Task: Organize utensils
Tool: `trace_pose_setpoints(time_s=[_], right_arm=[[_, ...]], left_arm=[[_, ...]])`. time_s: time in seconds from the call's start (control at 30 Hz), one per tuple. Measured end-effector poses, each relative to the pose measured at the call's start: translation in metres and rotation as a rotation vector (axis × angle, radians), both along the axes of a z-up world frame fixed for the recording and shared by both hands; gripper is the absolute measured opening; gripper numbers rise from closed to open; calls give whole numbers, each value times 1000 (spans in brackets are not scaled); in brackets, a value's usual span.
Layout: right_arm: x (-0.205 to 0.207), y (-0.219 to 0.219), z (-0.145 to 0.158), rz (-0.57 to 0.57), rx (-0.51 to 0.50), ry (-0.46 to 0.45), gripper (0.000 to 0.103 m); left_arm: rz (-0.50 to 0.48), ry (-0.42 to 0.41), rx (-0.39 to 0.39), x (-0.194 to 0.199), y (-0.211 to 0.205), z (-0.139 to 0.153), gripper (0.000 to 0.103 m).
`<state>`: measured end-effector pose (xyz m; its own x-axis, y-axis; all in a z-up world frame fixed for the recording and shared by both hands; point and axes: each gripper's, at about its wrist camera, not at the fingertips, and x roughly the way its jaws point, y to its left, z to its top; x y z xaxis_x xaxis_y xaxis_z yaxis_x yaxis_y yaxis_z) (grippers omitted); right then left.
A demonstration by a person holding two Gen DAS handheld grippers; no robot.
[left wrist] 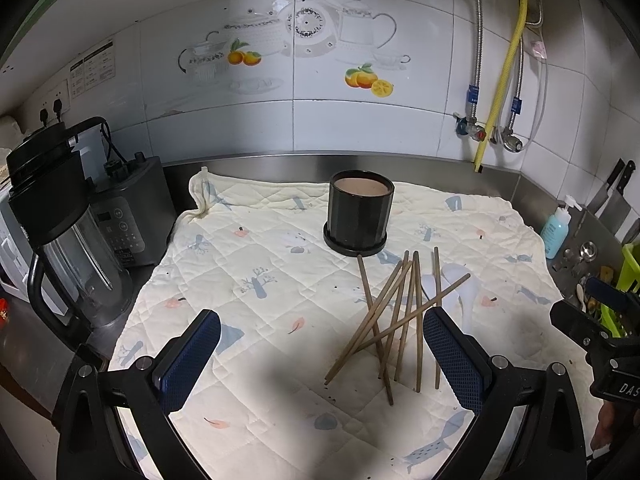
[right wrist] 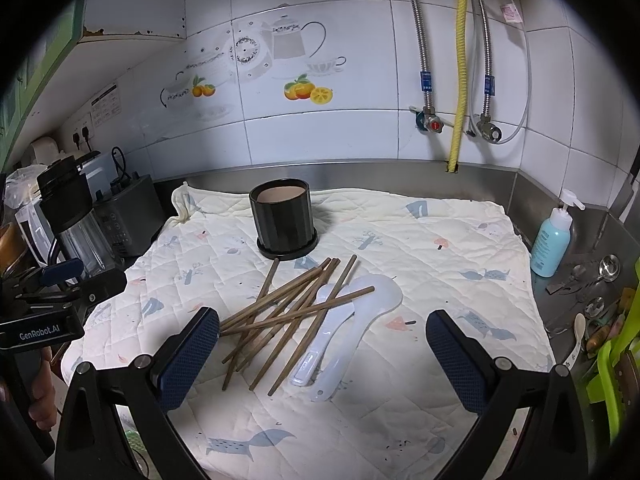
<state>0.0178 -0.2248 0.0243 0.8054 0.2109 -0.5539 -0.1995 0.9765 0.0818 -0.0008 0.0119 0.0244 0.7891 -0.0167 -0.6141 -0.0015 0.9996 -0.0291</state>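
Chopsticks (right wrist: 288,316) piled, crossing, just before black holder (right wrist: 282,220); white spoons (right wrist: 344,328) beside pile. Left tool (left wrist: 320,360), right tool (right wrist: 322,354): wide, empty.

Both of my cameras sit low over the bench (left wrist: 532,188), looking forward along their open jaws toward the tiled back wall (left wrist: 360,120). My left wrist view hangs left of the chopsticks (left wrist: 394,320), close above the quilted cloth (left wrist: 248,248), and catches the right gripper (left wrist: 592,312) at its right edge. My right wrist view sits further right and sees the left gripper (right wrist: 60,280) at its left edge. Both share the cloth, chopsticks, black pot (left wrist: 358,212), blender (left wrist: 60,232) and wall pipes (left wrist: 500,80).
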Motion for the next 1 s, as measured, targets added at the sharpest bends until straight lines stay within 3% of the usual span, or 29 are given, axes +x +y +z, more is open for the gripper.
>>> trace_pose_setpoints(time_s=[1.0], right_arm=[[14,0,0,-21,19,-7,103]], left_arm=[[-38,9,23,35,-4,5,103]])
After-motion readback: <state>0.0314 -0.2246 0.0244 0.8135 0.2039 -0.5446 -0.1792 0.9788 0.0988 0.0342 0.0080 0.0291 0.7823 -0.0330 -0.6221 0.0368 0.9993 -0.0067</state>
